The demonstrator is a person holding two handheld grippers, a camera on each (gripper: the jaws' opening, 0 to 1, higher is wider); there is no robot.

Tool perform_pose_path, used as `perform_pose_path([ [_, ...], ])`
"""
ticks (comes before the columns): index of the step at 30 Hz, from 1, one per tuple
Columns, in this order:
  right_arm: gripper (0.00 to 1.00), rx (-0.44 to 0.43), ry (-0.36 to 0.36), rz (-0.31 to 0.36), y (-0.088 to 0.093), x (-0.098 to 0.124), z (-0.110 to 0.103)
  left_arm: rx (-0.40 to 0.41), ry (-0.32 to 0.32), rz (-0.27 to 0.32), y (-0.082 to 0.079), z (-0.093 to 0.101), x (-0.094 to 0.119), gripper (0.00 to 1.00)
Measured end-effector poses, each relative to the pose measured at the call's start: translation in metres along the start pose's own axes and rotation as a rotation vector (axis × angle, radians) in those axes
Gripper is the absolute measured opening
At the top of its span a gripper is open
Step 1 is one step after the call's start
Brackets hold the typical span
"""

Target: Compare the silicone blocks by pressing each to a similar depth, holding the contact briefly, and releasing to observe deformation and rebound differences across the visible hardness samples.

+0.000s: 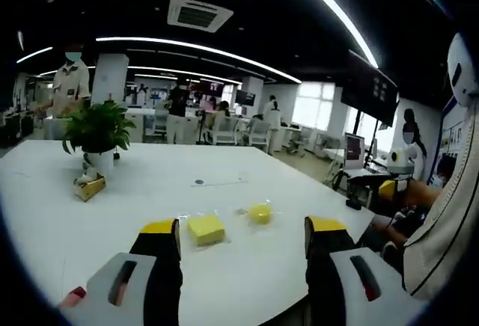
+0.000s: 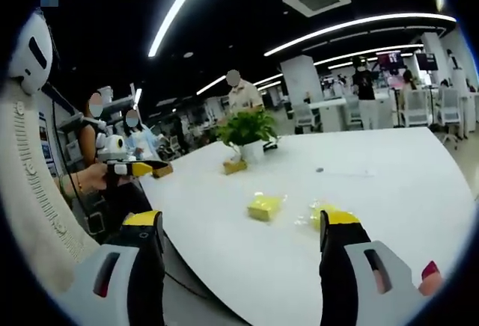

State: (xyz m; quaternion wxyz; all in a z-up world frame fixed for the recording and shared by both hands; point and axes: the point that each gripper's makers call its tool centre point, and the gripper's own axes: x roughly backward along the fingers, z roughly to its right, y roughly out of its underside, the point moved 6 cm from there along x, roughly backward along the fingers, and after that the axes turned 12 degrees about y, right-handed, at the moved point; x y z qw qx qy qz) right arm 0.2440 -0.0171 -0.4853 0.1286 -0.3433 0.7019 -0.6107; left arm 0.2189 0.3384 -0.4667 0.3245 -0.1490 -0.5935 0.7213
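Ahead of my left gripper [image 1: 243, 238], jaws spread and empty, a square yellow block [image 1: 206, 229] lies on the white table [image 1: 150, 184], with a small round yellow block [image 1: 260, 213] just beyond. My right gripper [image 2: 243, 232] is likewise spread and empty. A potted plant [image 1: 97, 133] stands well beyond.

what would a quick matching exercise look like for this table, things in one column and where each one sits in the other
Things:
1. square yellow block
2. round yellow block
3. potted plant
4. left gripper

Places or states, as seen in the left gripper view:
A. open, held above the near part of the white table, touching nothing
B. far left part of the table, beside a small yellowish box
C. on the table between the jaws, nearer the left jaw
D. on the table just right of the square one and a little farther away

Pairs: 1-C, 2-D, 3-B, 4-A
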Motion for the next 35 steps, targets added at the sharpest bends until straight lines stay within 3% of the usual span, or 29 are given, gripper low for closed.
perform_pose_path([
  [6, 0.79, -0.011, 0.018, -0.008, 0.002, 0.000, 0.007, -0.029, 0.014, -0.035, 0.006, 0.002, -0.003, 0.69],
  [12, 0.79, -0.016, 0.040, -0.016, 0.002, 0.004, 0.016, -0.013, 0.006, -0.031, 0.007, -0.004, -0.001, 0.68],
  [23, 0.78, -0.024, 0.061, 0.015, -0.007, 0.010, 0.026, 0.001, -0.021, 0.041, -0.007, -0.012, 0.003, 0.67],
  [35, 0.77, -0.039, 0.043, 0.020, -0.006, 0.010, 0.022, 0.009, -0.036, 0.060, -0.007, -0.014, 0.002, 0.67],
])
